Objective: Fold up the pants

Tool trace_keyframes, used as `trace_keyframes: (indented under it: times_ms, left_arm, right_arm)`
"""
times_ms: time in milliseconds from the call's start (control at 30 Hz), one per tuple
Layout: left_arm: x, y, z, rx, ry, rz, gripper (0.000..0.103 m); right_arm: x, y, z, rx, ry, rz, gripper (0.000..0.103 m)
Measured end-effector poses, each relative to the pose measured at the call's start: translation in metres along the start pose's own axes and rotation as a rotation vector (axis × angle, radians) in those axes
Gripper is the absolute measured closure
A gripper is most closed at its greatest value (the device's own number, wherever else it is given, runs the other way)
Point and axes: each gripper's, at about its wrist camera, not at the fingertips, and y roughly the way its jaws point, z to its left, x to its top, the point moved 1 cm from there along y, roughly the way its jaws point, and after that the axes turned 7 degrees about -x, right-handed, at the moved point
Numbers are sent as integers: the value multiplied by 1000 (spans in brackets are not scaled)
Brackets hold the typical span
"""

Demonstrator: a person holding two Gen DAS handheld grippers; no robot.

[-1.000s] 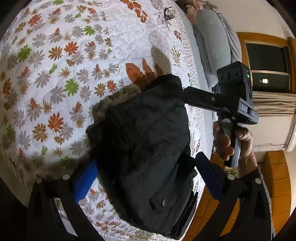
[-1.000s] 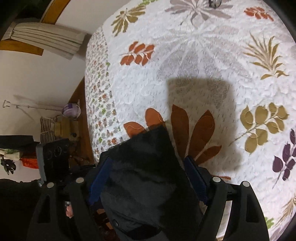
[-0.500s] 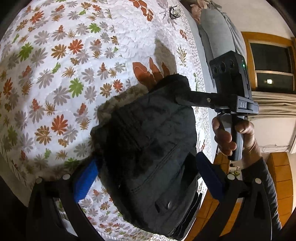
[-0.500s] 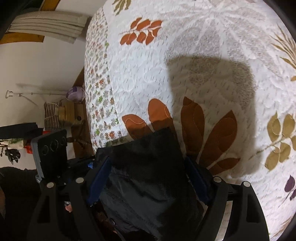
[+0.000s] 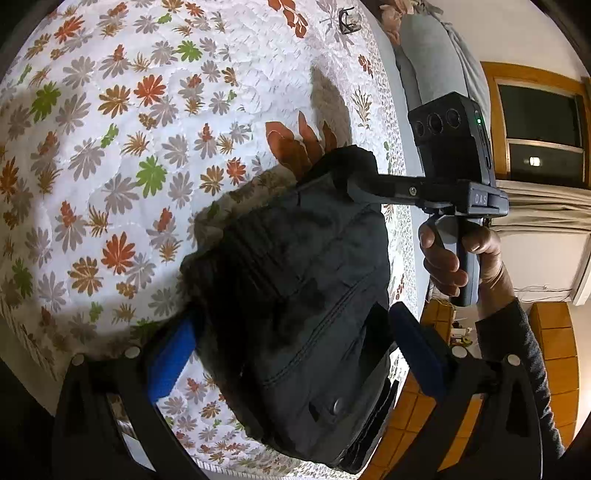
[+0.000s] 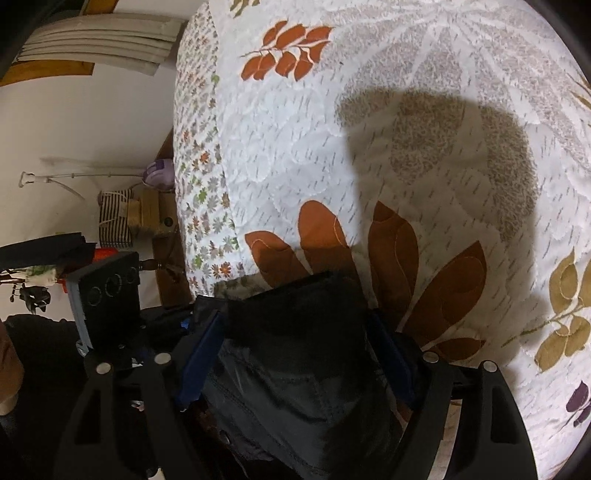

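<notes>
The dark folded pants form a thick bundle held over the flowered quilt. My left gripper has its blue-padded fingers on both sides of the bundle's waist end, where a button shows. My right gripper clamps the far end of the pants; in the left wrist view it reaches in from the right, held by a hand. Both are shut on the cloth. The bundle casts a shadow on the quilt.
The bed edge runs along the right, with wooden floor below. A grey pillow lies at the head. A small dark object sits far up the quilt. A window and a bedside stand are beyond.
Both grippers, with the pants, have moved lower and closer to the quilt. The right gripper has shifted slightly. The grip on the bundle is unchanged.
</notes>
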Motion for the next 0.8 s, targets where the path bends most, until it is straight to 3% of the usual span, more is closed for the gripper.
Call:
trace_keyframes:
  times_ms: [100,267,433,500,567,600,633,733,800]
  left_arm:
    - [1,-10,9,-73,-62,-15,5]
    - [8,-23,41,-269,-242,-31,5]
    - [5,-26,40,-267,-227,-34,5]
    - [4,-27,41,-256,-229,-39,14]
    - [5,-23,42,-216,-225,-35,38]
    - [7,-18,42,-204,-226,-34,44]
    - [7,-18,44,-185,-226,-29,56]
    - [5,-19,44,-174,-216,-28,63]
    - [4,-20,39,-168,-193,-33,64]
  right_arm:
    - [0,1,2,1,-3,17,26]
    - [0,2,2,-3,5,35,26]
    - [1,4,6,-14,-7,44,24]
    - [-1,3,9,-10,-12,42,24]
    - [-2,5,11,-11,-17,40,24]
    - [-3,5,10,-11,-16,37,25]
    - [-3,6,10,-13,-14,35,31]
    - [-6,4,3,-21,5,21,56]
    - [-10,-2,5,-17,-3,3,66]
